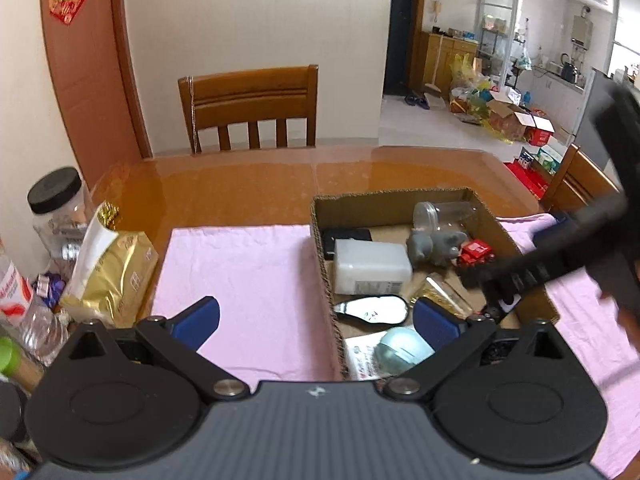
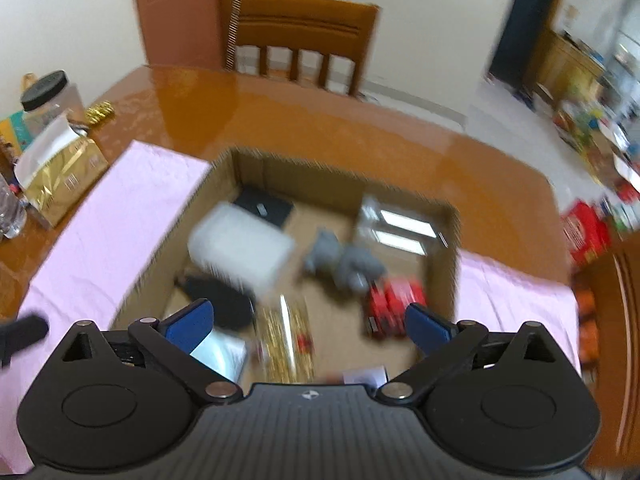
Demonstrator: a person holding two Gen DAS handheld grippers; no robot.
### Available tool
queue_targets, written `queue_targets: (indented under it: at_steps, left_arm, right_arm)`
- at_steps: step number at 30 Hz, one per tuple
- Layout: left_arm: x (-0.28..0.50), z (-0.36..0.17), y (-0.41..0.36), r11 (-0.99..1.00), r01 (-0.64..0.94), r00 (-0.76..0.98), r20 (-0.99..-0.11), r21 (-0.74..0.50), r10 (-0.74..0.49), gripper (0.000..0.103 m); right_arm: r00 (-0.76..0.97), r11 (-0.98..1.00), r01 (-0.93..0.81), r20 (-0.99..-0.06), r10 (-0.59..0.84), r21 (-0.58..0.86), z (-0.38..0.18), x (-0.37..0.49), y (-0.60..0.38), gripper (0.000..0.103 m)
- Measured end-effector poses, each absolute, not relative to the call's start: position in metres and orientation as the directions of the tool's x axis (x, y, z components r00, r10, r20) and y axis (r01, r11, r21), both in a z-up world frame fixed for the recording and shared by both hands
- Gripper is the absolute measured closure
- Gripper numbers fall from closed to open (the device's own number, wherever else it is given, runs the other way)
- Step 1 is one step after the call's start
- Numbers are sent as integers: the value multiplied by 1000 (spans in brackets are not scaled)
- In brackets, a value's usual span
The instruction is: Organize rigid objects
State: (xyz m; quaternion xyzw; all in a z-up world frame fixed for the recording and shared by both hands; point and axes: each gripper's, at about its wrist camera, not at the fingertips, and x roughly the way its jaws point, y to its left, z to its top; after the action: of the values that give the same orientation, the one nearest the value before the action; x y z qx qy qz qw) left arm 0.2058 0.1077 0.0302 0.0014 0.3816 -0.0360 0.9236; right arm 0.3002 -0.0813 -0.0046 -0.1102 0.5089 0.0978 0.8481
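Note:
A cardboard box (image 1: 322, 240) stands on a pink cloth (image 1: 248, 272) and holds several objects: a white plastic bottle (image 1: 370, 266), a grey toy (image 1: 434, 244), a red toy truck (image 1: 476, 252), a clear jar (image 1: 440, 214), a black item (image 1: 346, 238), a small mirror (image 1: 374, 310), a gold packet (image 1: 442, 292) and a pale blue ball (image 1: 402, 350). My left gripper (image 1: 316, 322) is open and empty over the box's near left wall. My right gripper (image 2: 308, 324) is open and empty above the box (image 2: 452, 264); its view is blurred. It also shows in the left wrist view (image 1: 500, 280).
A gold bag (image 1: 110, 276), a black-lidded jar (image 1: 60, 208) and bottles crowd the table's left edge. A wooden chair (image 1: 250, 108) stands behind the brown table (image 1: 240, 188). Another chair (image 1: 580, 184) is at the right.

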Motion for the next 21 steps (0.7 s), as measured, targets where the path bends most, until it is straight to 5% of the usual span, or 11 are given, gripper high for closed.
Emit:
queue_targets:
  at_steps: [9,21]
  left_arm:
    - [195,35,83,999,-34,611,-792,-43,-13,1]
    - [188,51,54,1000,-27,597,-802,12,26,1]
  right_arm:
    - [453,995,-96,-891,22,-24,10,228,-120,0]
    - [505,995,-83,-863,-1,-50,35,204,-130,0]
